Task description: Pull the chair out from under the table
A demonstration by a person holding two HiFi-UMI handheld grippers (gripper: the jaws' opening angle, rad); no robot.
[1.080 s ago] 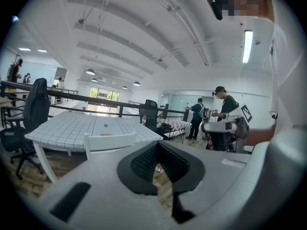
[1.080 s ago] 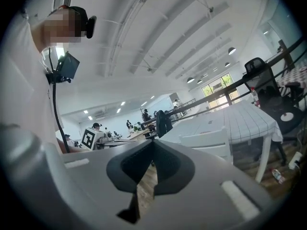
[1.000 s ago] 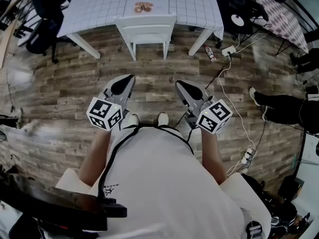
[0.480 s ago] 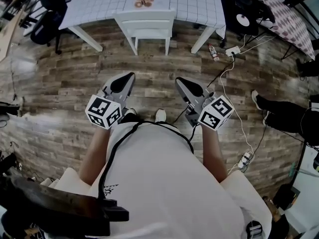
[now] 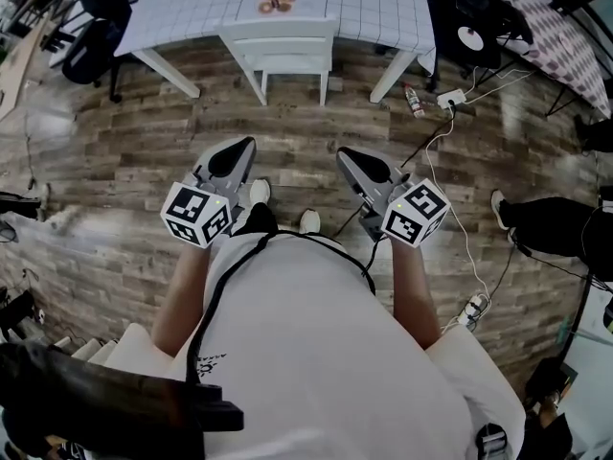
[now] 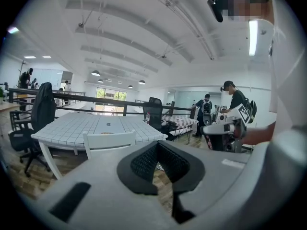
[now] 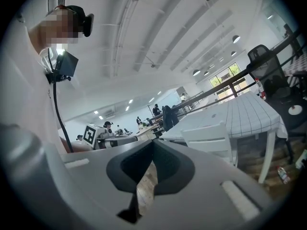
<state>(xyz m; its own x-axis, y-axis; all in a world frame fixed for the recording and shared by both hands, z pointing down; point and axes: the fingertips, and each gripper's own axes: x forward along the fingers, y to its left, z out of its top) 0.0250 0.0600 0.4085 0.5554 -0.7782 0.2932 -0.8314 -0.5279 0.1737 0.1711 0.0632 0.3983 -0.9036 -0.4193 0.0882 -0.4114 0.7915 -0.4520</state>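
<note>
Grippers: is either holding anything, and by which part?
Nothing is held. The left gripper and right gripper are both shut and empty, well short of the white chair.

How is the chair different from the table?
The table has a top with a grid of lines; the chair is plain white. The table is much wider than the chair. The table has a small brown thing on it; nothing shows on the chair, whose seat is tucked partly under the table. Both are white with white legs and stand on the wood floor.
</note>
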